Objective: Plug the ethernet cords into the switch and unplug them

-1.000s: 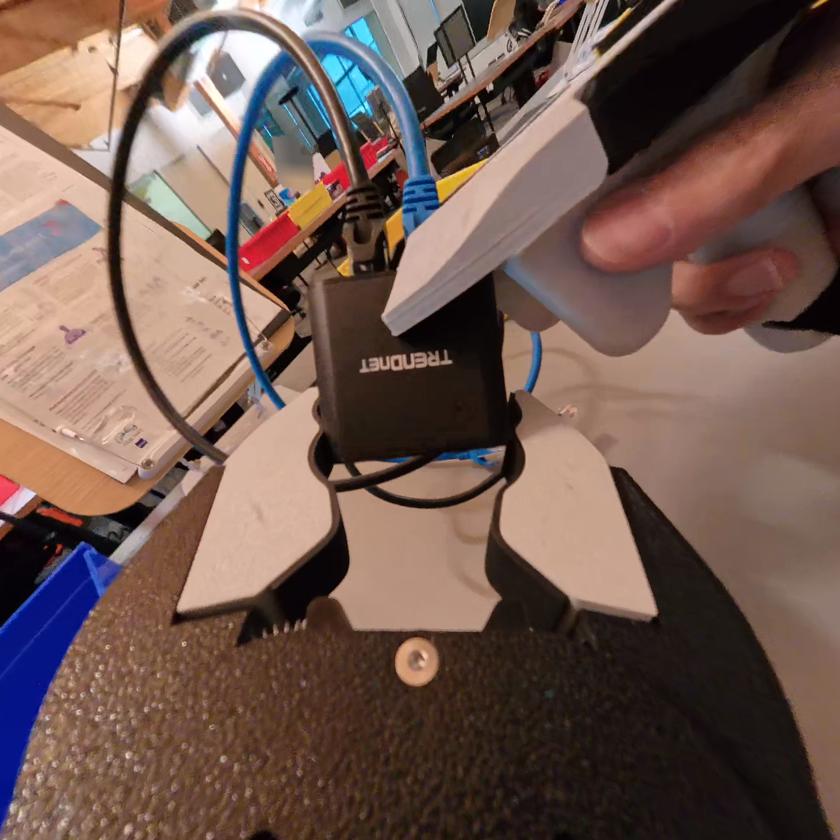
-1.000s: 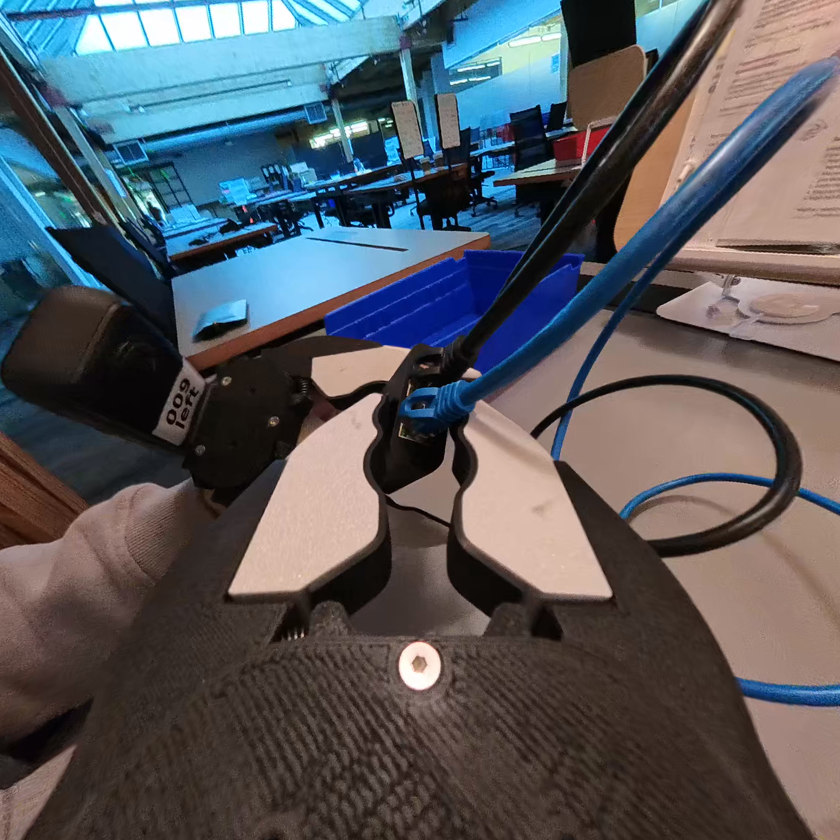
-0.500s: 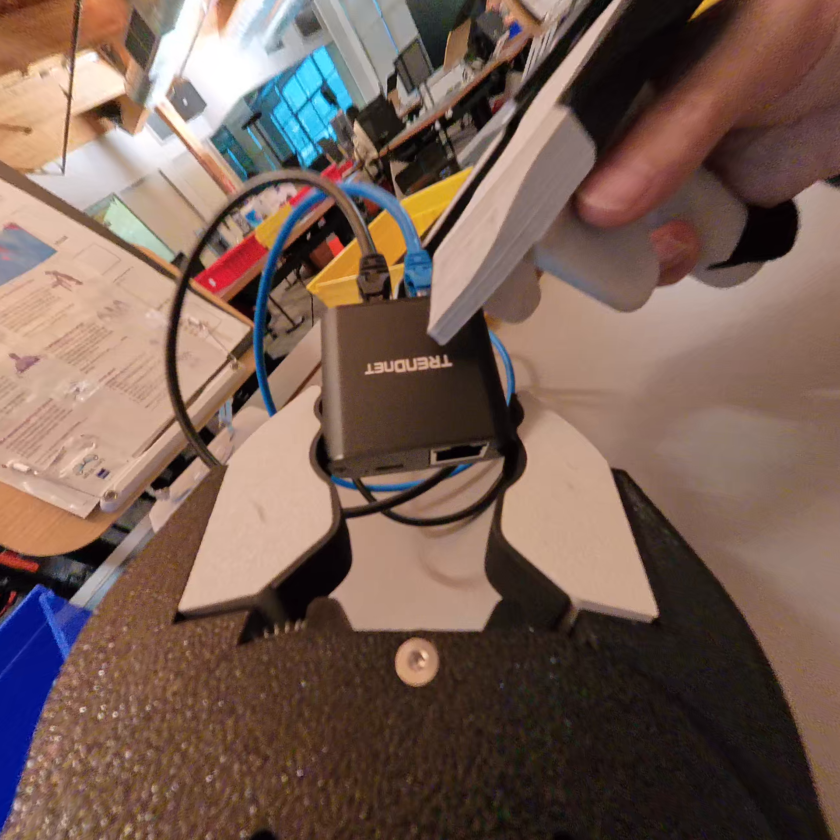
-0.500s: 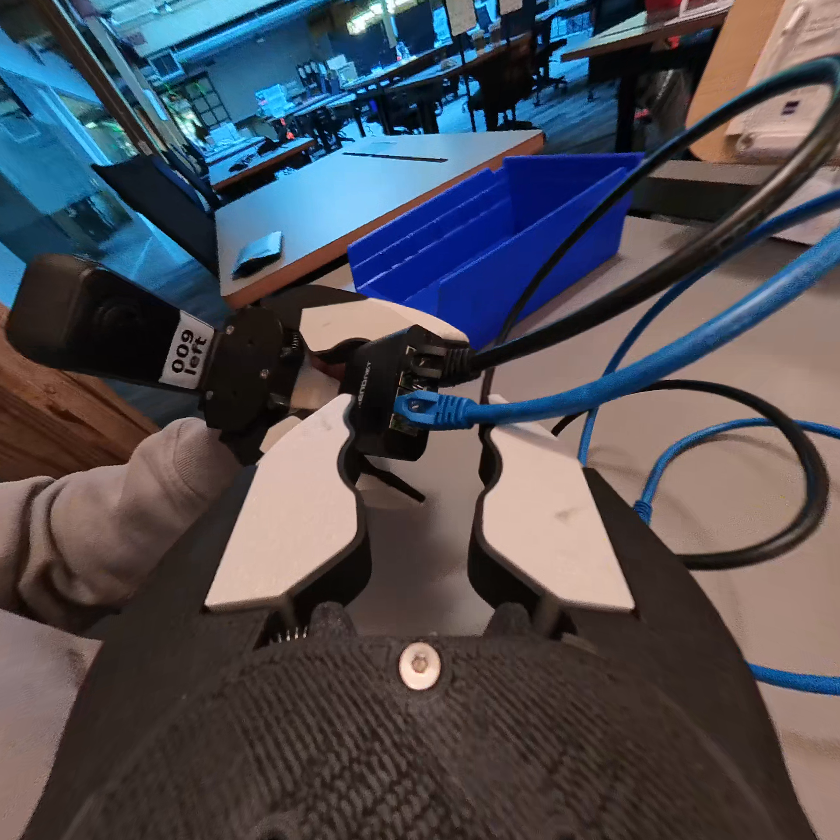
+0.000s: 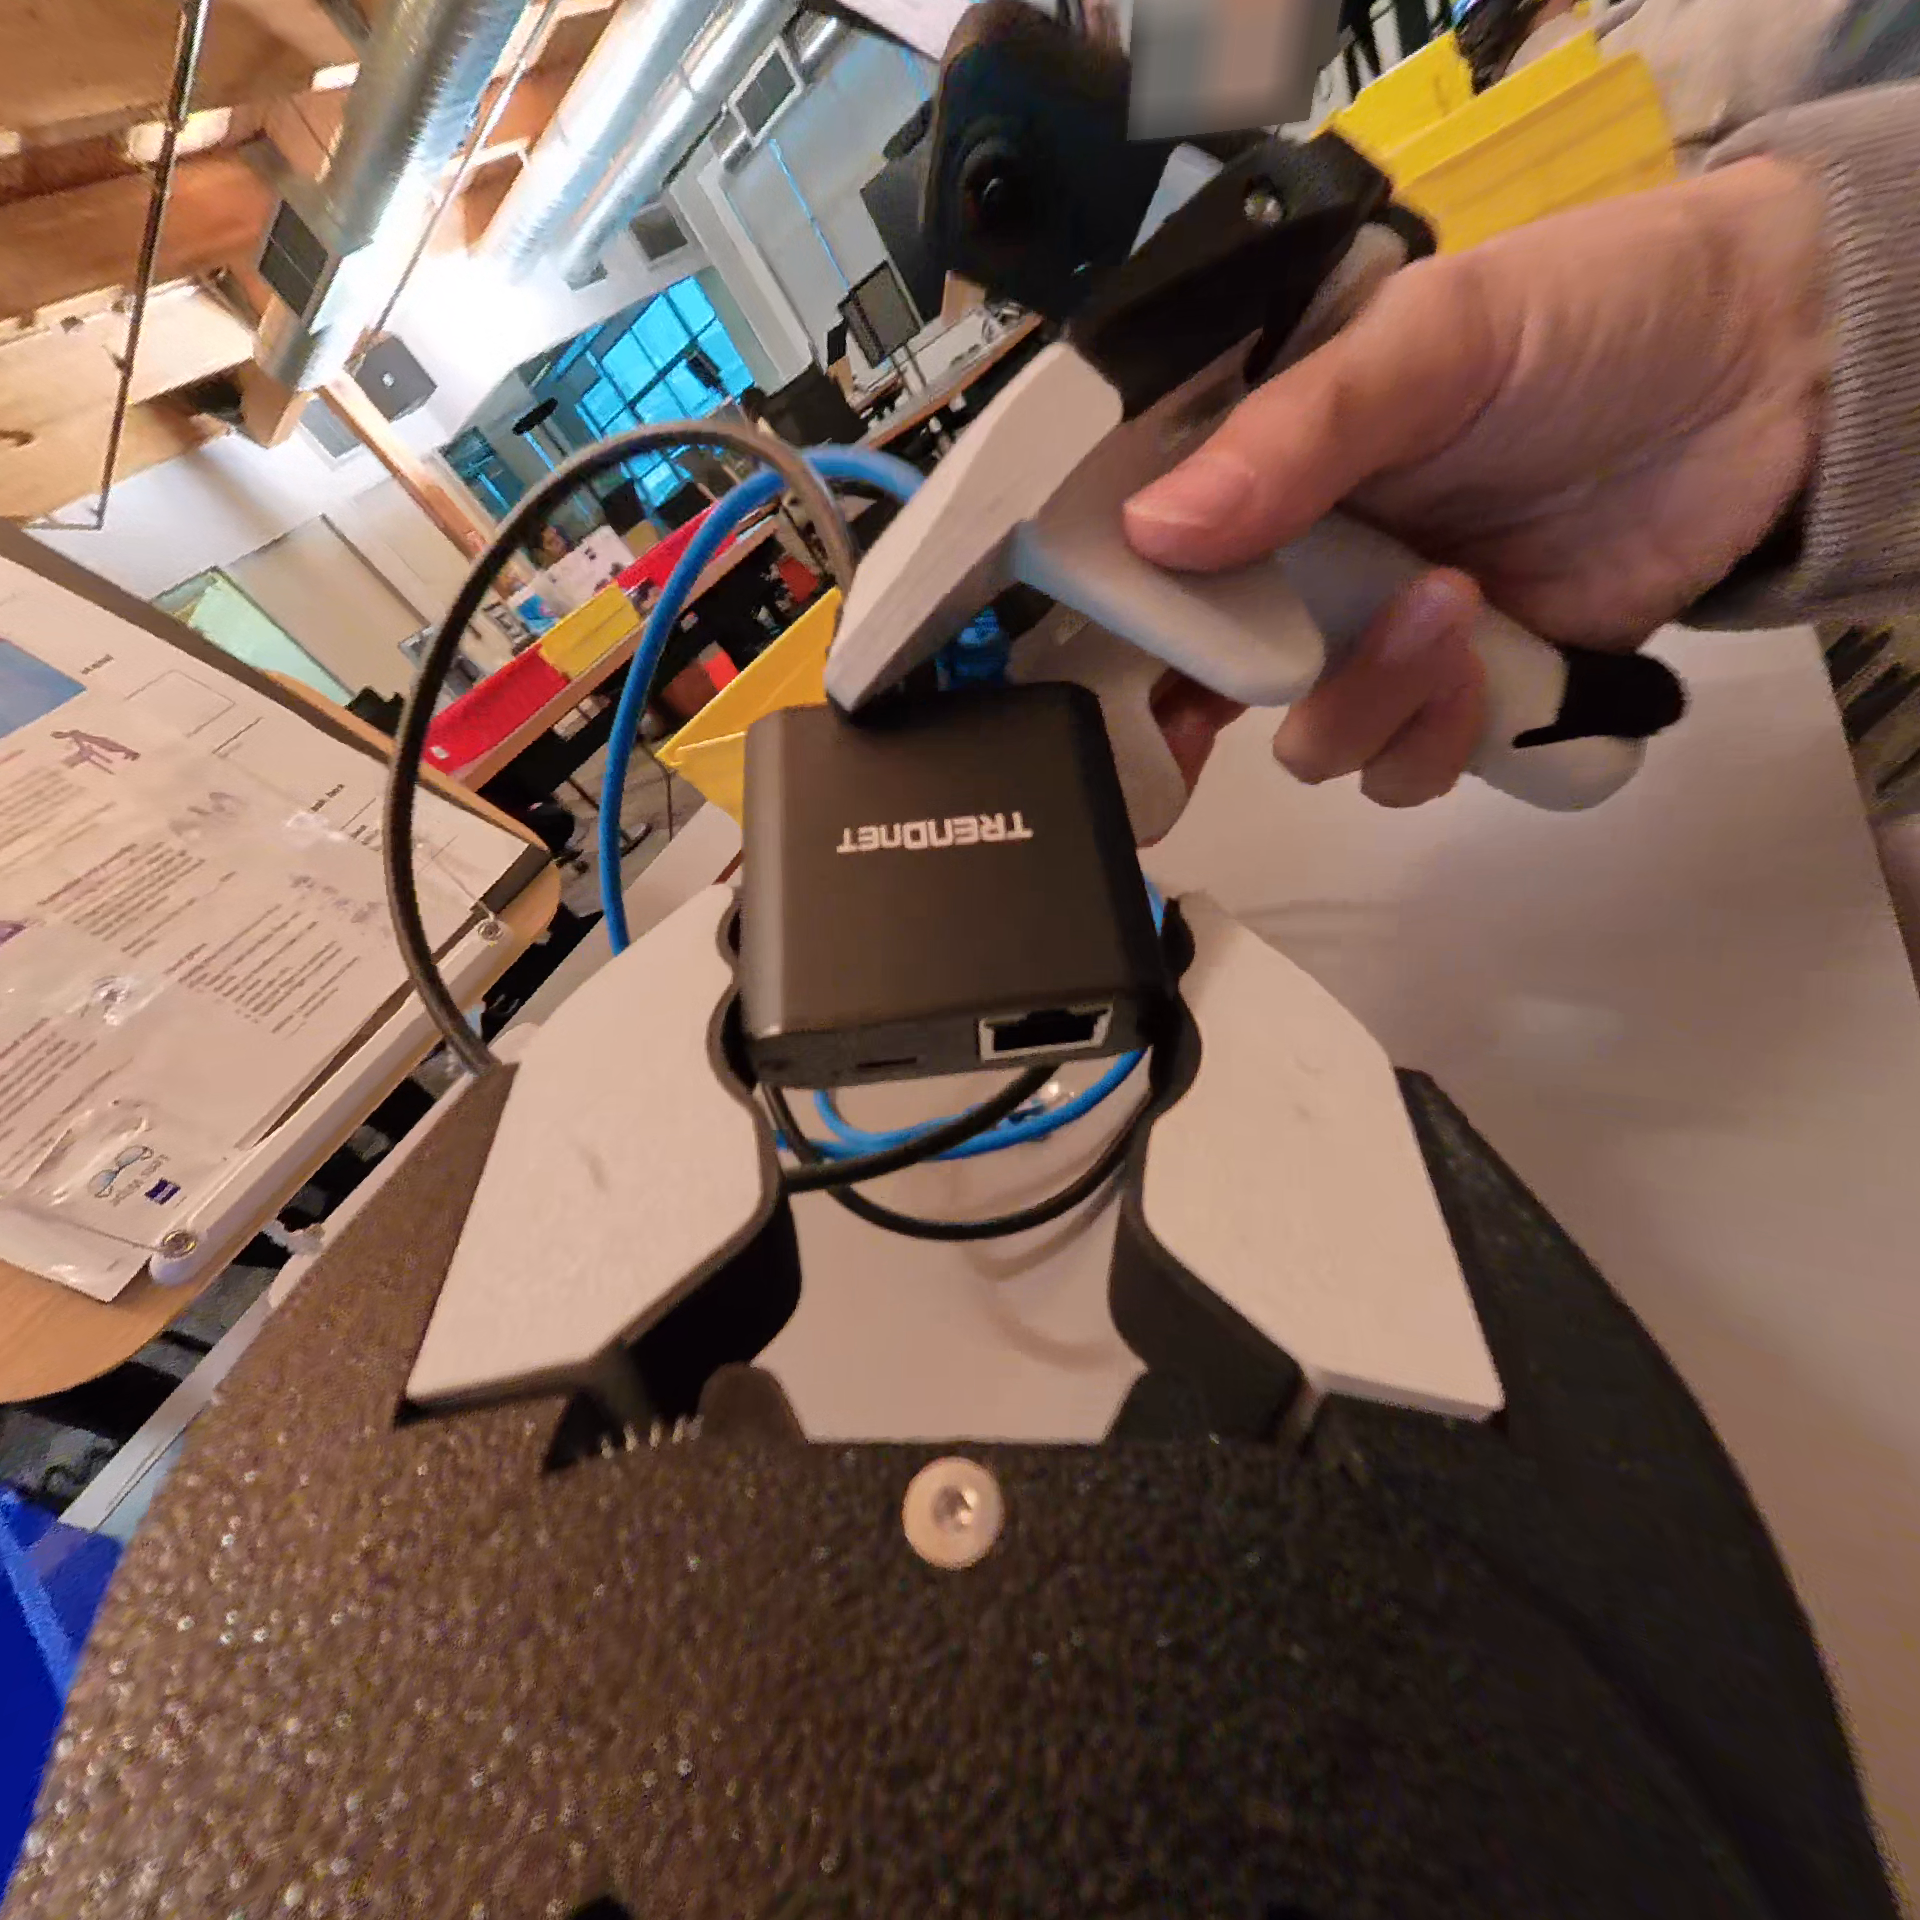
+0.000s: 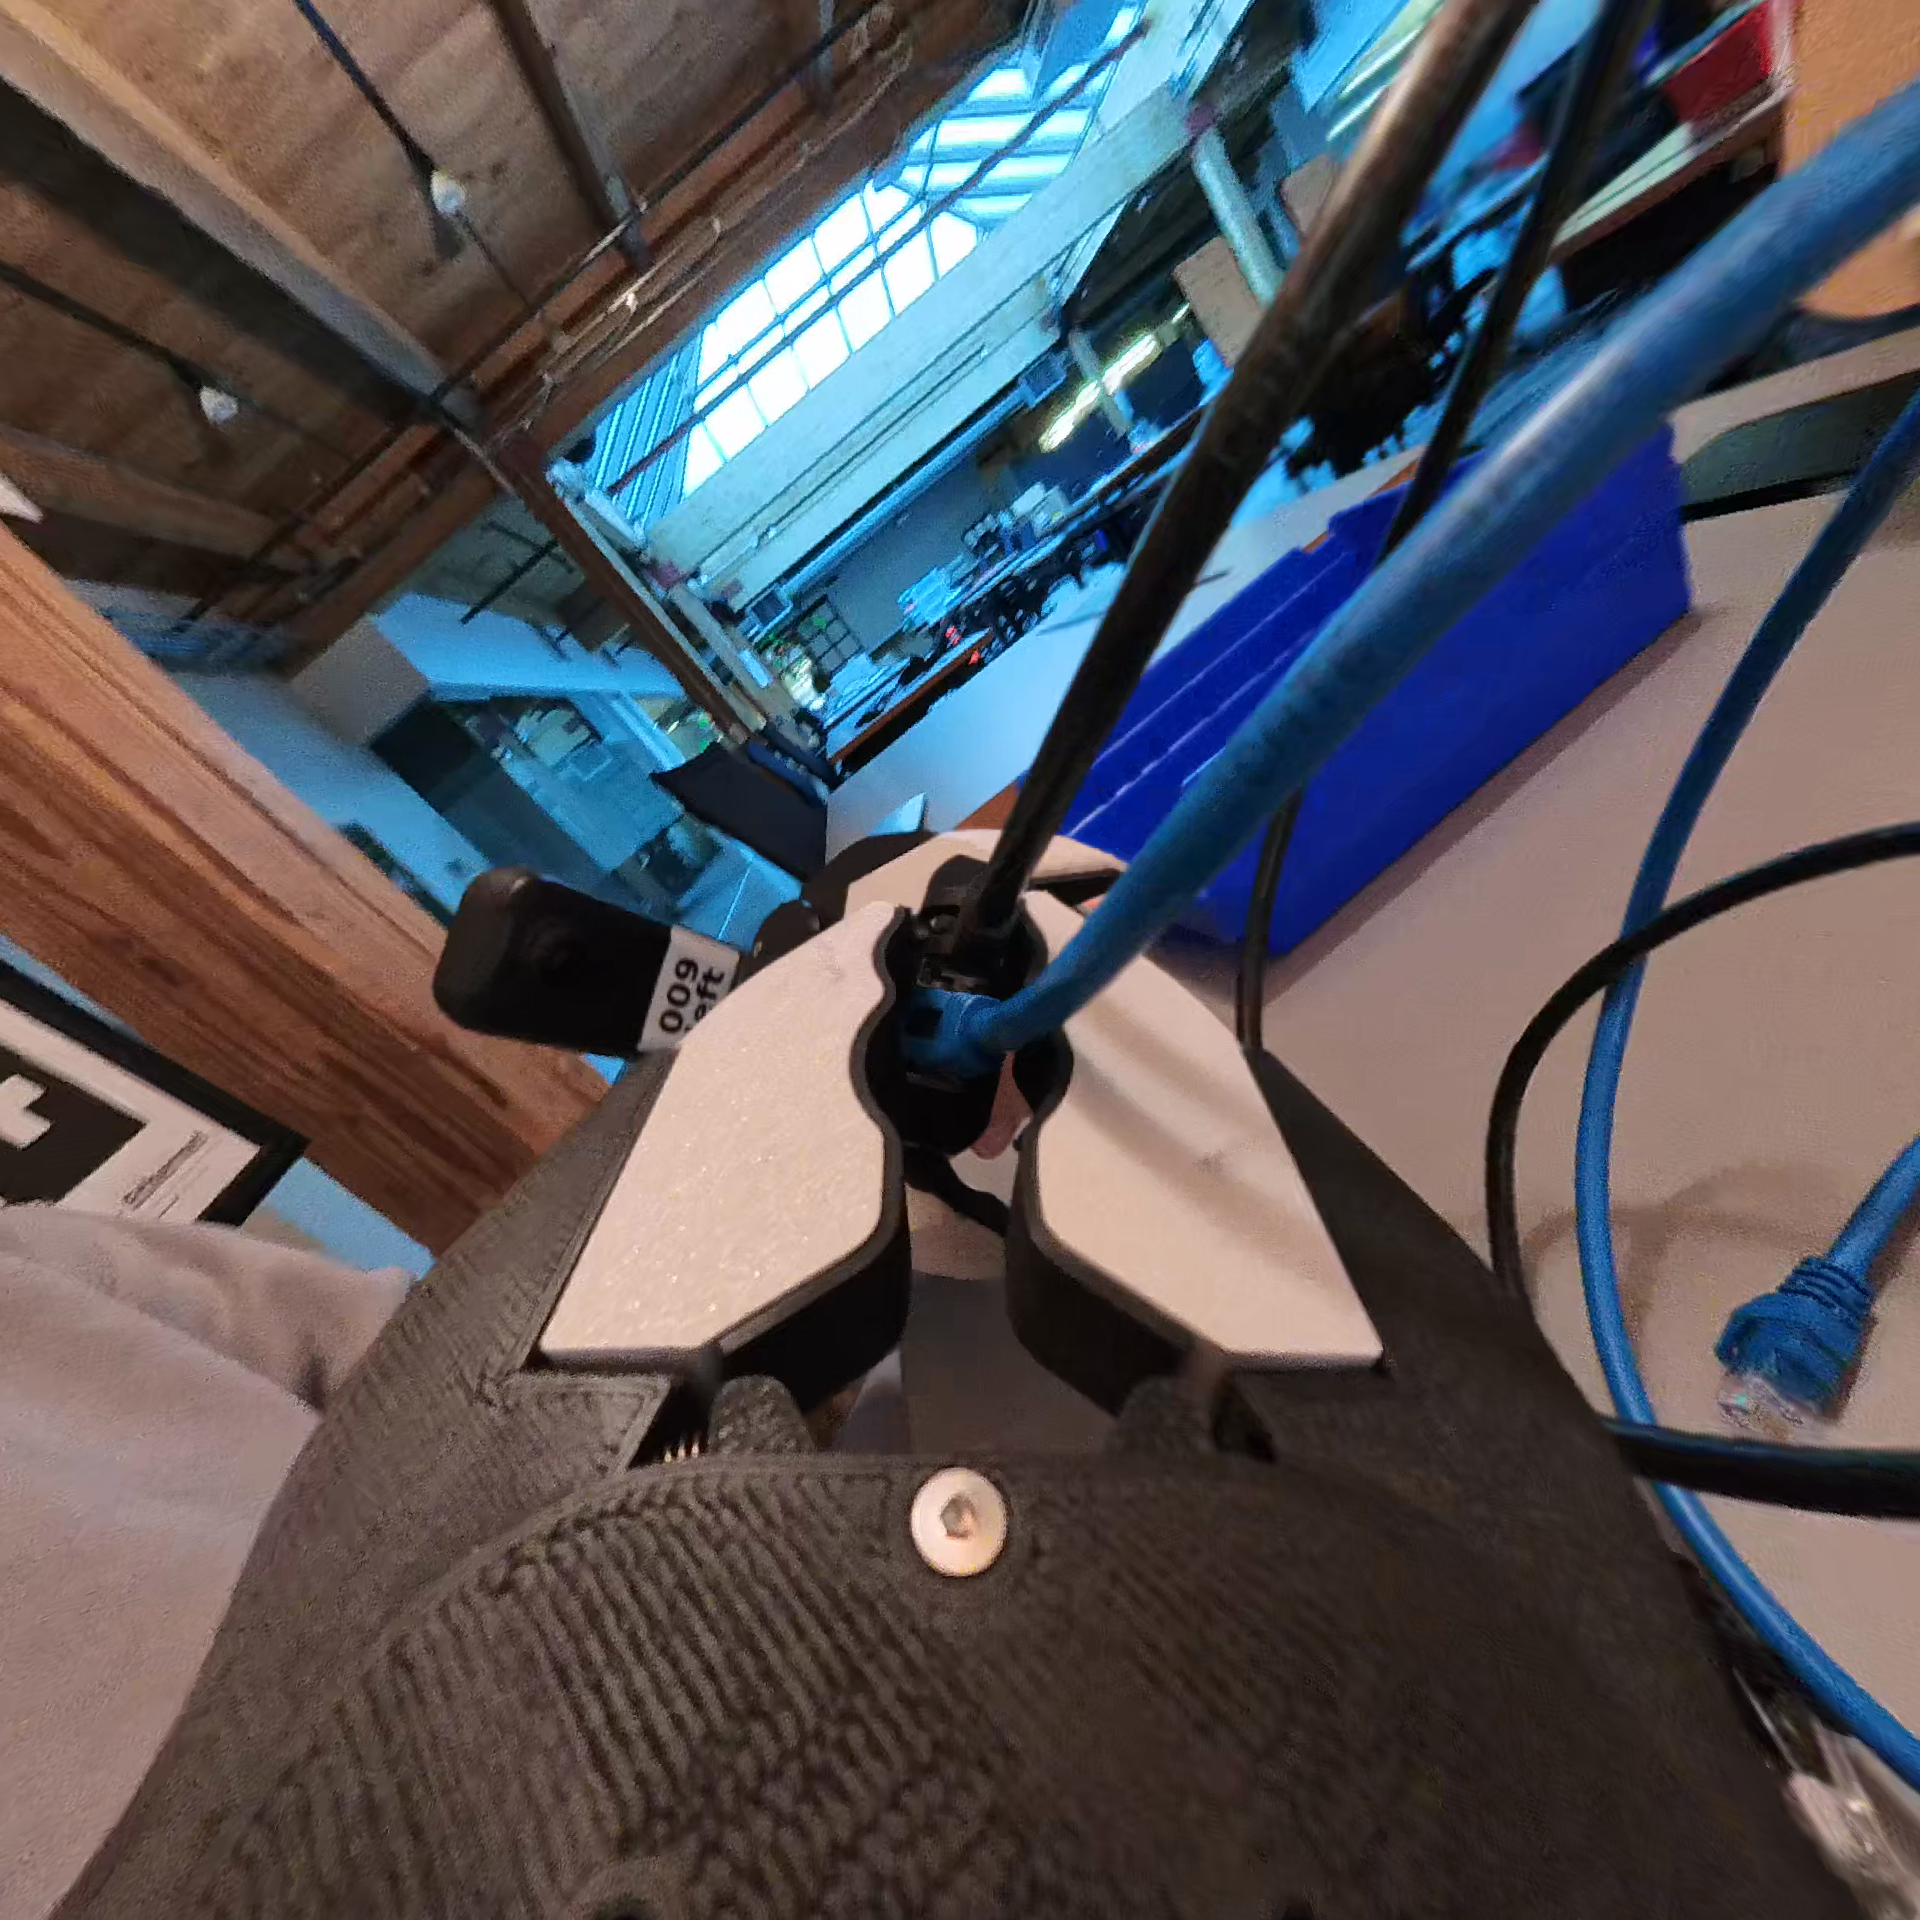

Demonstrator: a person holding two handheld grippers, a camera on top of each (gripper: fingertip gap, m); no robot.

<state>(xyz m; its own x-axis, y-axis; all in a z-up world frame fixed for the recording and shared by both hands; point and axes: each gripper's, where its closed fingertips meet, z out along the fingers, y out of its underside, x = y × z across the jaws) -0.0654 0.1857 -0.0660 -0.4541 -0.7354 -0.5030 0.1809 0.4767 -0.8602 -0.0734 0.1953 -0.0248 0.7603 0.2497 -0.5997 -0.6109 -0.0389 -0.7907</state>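
The black switch (image 5: pixel 940 883) sits lifted off the worktop (image 5: pixel 1558 1039), pinched at its sides between the tips of the left gripper (image 5: pixel 951 997), its near face with one empty port turned toward that camera. On its far face a black cord (image 5: pixel 416 852) and a blue cord (image 5: pixel 623 748) arch up and loop back down — both run under the switch onto the worktop.

In the right wrist view the right gripper (image 6: pixel 961 1049) has its fingers drawn in around the blue cord's plug (image 6: pixel 940 1029) at the switch; whether they actually press it I cannot tell. The black cord's plug (image 6: pixel 961 914) sits just above it, seated in the switch. The blue cord's loose end (image 6: pixel 1797 1330) lies on the worktop to the right.

From the left wrist view, a person's hand (image 5: pixel 1507 499) grips the right gripper's pale handle from above, knuckles up, angling the tool down toward the switch's far edge. A blue bin (image 6: pixel 1455 707) stands behind the cords — and a board with laminated sheets (image 5: pixel 156 935) leans at the left.
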